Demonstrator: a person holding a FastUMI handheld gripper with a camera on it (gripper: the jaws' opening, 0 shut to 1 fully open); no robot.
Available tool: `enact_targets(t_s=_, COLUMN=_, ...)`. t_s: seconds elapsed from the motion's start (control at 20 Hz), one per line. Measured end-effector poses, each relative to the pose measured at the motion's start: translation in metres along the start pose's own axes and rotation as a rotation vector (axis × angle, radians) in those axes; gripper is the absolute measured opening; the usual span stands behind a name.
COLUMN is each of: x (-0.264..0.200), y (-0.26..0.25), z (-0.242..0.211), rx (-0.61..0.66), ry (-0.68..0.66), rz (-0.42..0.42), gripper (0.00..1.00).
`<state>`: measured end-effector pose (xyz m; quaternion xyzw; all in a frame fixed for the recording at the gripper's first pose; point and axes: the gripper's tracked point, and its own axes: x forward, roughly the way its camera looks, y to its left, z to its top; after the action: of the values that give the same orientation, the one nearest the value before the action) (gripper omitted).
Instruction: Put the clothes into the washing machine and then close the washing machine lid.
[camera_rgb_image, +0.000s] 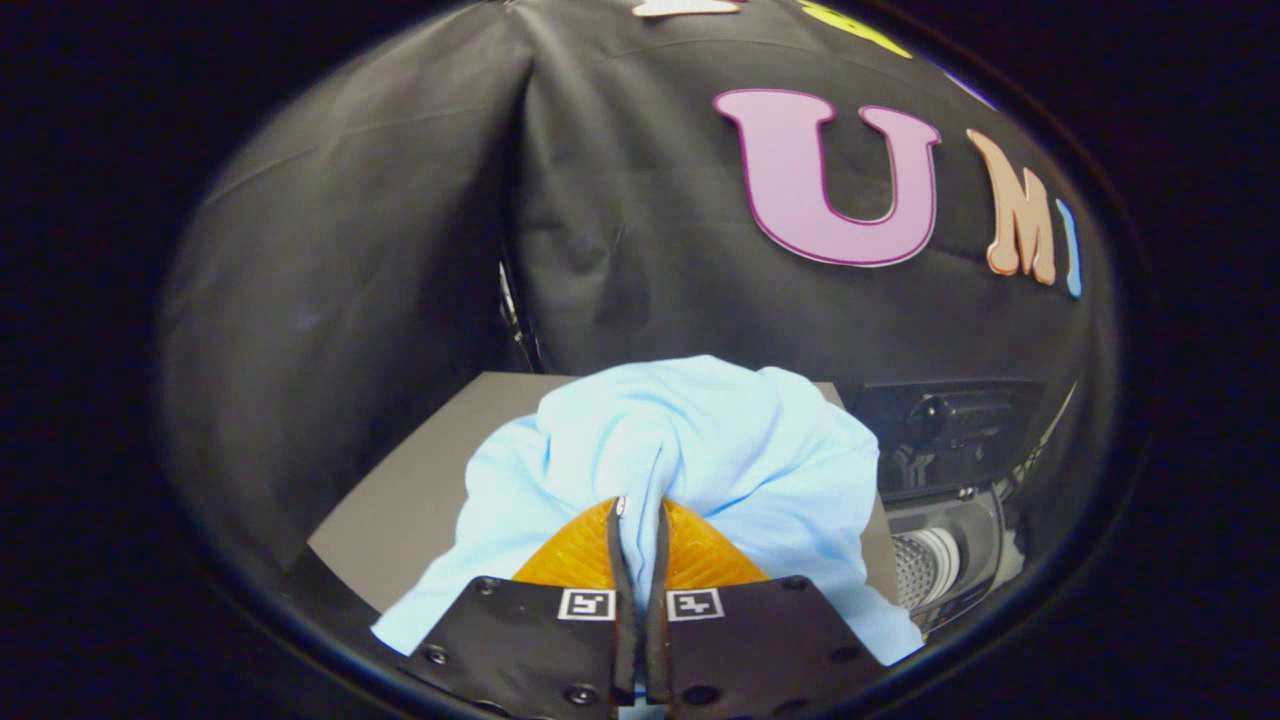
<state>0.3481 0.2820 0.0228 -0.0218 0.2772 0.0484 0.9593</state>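
The gripper (640, 520) has its two fingers (585, 560) drawn close together, and a fold of the light blue garment (700, 440) is pinched in the narrow slot between them, so both fingers press on the cloth. From that pinch the fabric bunches up ahead of the fingertips in a rounded heap and then spills down on both sides of the fingers, one flap trailing off to the left of them and a wider one to the right. The garment is too crumpled to show a clear long axis or which end is which; the most I can say is that its bulk spreads crosswise to the fingers, with the pleats running outward from the pinch.

Under and behind the cloth lies a flat grey tabletop (420, 500), bare on the side left of the fingers. Whether the hanging edges of the garment touch it or hang just above it, I cannot tell.

Off to the right of the fingers, beyond the right flap, stands the washing machine (950, 480), a small dark unit with a panel on top and a pale perforated drum (920, 565) showing lower down. I cannot make out how its lid stands. The black cloth wall (350, 250) closes the booth behind everything.
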Motion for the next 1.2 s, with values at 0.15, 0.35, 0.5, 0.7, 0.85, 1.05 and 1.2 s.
enact_targets(t_s=0.15, x=-0.02, y=-0.024, z=0.015, rx=-0.001, ry=-0.037, rz=-0.012, gripper=0.04)
enact_targets(t_s=0.35, x=-0.043, y=-0.063, z=0.028, rx=-0.023, ry=-0.082, rz=-0.048, gripper=0.04)
enact_targets(t_s=0.5, x=-0.058, y=-0.1, z=0.033, rx=-0.069, ry=-0.107, rz=-0.094, gripper=0.04)
enact_targets(t_s=0.7, x=-0.07, y=-0.139, z=0.028, rx=-0.138, ry=-0.116, rz=-0.131, gripper=0.04)
enact_targets(t_s=0.85, x=-0.077, y=-0.169, z=0.024, rx=-0.204, ry=-0.125, rz=-0.171, gripper=0.04)
enact_targets(t_s=1.05, x=-0.081, y=-0.207, z=0.015, rx=-0.223, ry=-0.12, rz=-0.218, gripper=0.04)
enact_targets(t_s=1.2, x=-0.078, y=-0.234, z=0.008, rx=-0.217, ry=-0.106, rz=-0.255, gripper=0.04)
